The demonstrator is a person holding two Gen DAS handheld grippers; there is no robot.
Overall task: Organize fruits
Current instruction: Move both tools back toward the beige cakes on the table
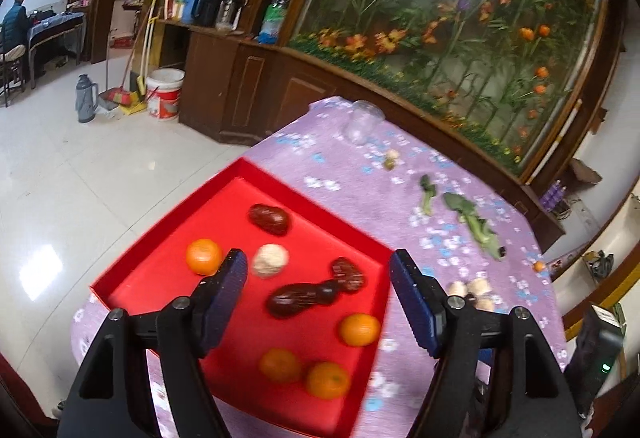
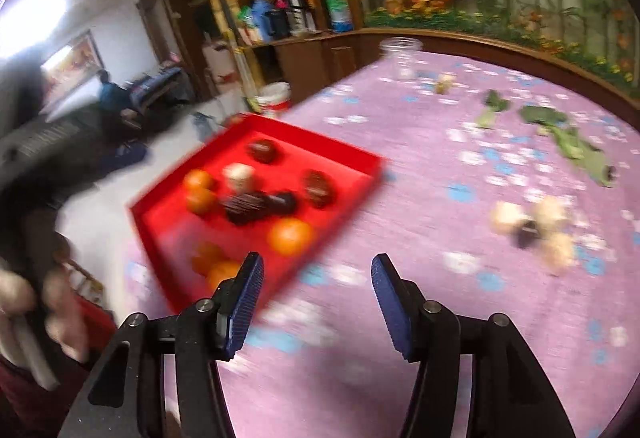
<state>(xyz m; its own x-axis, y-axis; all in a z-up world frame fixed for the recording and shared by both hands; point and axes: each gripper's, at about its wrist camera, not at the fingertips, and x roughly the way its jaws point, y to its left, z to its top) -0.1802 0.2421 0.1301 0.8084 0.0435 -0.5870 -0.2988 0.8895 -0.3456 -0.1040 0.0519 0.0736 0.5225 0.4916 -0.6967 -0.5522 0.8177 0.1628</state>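
Observation:
A red tray [image 1: 320,216] on a purple flowered tablecloth holds several oranges [image 1: 203,256], dark red dates [image 1: 269,219] and a pale round fruit [image 1: 271,260]. My left gripper [image 1: 318,274] is open and empty above the tray. The tray also shows in the right wrist view [image 2: 352,158], blurred. My right gripper [image 2: 316,278] is open and empty above the cloth, right of the tray. Pale fruits and a dark one [image 2: 528,228] lie loose on the cloth to its right; they also show in the left wrist view [image 1: 476,290].
Green leafy vegetables [image 1: 474,224] and a small orange [image 1: 539,266] lie on the cloth [image 1: 360,174]. A clear jar [image 1: 362,122] stands at the far table edge. A wooden cabinet [image 1: 256,74] and a flower wall are behind. A bucket [image 1: 164,92] stands on the floor.

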